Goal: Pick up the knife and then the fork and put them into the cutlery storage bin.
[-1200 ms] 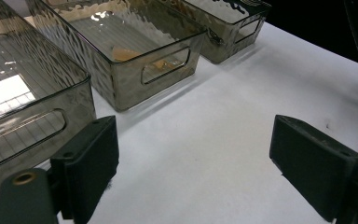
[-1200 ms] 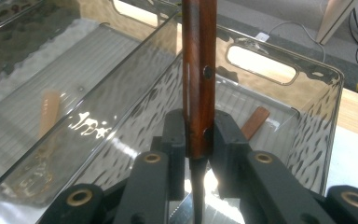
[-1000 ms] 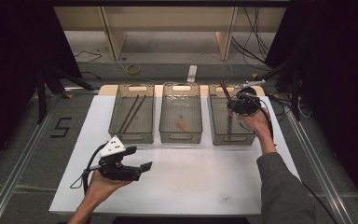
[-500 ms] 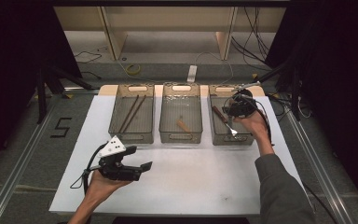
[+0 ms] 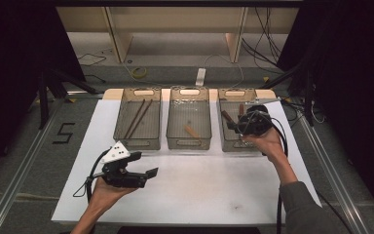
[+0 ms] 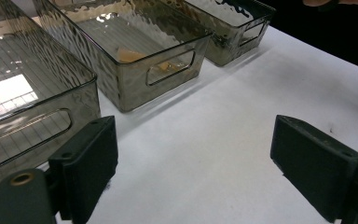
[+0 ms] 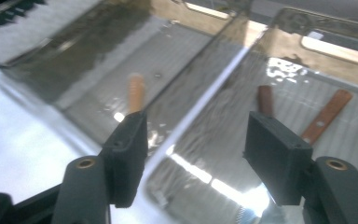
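Note:
Three clear smoky bins stand in a row on the white table. The left bin (image 5: 137,145) holds two dark chopsticks (image 5: 137,118). A short orange wooden piece (image 5: 191,131) (image 7: 136,93) lies in the middle bin (image 5: 189,145). Brown-handled utensils (image 5: 226,117) (image 7: 264,99) lie in the right bin (image 5: 231,146). My right gripper (image 5: 233,126) (image 7: 193,135) hovers over the right bin; its jaws have just been opening and nothing is between them. My left gripper (image 5: 143,165) (image 6: 193,140) rests open and empty over the table in front of the left bin.
The white table top (image 5: 214,190) stretches bare between the bins and the near edge. Metal rails and cables (image 5: 282,146) run along the table's sides. Shelving stands behind the bins.
The right gripper opened and drew back toward the near side of the right bin; a brown-handled utensil now lies in that bin. The left hand stayed still.

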The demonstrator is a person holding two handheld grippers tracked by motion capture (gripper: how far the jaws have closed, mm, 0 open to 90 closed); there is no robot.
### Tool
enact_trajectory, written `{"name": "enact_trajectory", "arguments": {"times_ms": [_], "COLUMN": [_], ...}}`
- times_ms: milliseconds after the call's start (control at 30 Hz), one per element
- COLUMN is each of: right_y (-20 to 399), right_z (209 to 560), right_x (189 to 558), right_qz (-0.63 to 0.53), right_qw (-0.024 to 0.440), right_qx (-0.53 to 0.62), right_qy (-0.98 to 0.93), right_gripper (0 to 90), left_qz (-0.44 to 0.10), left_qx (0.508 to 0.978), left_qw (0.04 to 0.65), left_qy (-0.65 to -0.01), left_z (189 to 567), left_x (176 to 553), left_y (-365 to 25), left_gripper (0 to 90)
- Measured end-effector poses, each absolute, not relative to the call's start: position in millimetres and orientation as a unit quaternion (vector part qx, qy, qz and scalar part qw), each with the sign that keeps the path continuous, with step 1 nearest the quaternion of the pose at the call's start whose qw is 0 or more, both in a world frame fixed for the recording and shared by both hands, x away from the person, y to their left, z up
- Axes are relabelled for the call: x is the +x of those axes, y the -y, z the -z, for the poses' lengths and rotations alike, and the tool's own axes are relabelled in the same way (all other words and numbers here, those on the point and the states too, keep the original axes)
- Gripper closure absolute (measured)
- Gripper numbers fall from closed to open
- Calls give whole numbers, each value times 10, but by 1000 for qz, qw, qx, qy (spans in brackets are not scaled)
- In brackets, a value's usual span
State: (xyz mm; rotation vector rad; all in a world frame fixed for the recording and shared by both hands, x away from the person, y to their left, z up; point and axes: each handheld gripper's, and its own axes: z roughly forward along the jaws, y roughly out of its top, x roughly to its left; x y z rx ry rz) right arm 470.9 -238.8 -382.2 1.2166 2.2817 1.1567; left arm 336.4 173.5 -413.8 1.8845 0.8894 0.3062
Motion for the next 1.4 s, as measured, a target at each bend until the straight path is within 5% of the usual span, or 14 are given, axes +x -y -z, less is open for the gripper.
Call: {"name": "enact_trajectory", "arguments": {"times_ms": [500,1400], "right_y": [2266,2301], "right_z": [3771,4097], "right_x": [4039,3473], "right_qz": [-466,-504], "right_qw": [156,135], "right_qx": [377,364], "right_qy": [-785,-772], "right_gripper": [334,251], "left_qz": [-120,-111], "left_qx": [772,767], "left_qw": [503,519], "left_qy": [-369,-362], "left_z": [4141,4132], "left_x": [3364,3356], "left_y": [-1735,-1742], "left_gripper": [142,141]}}
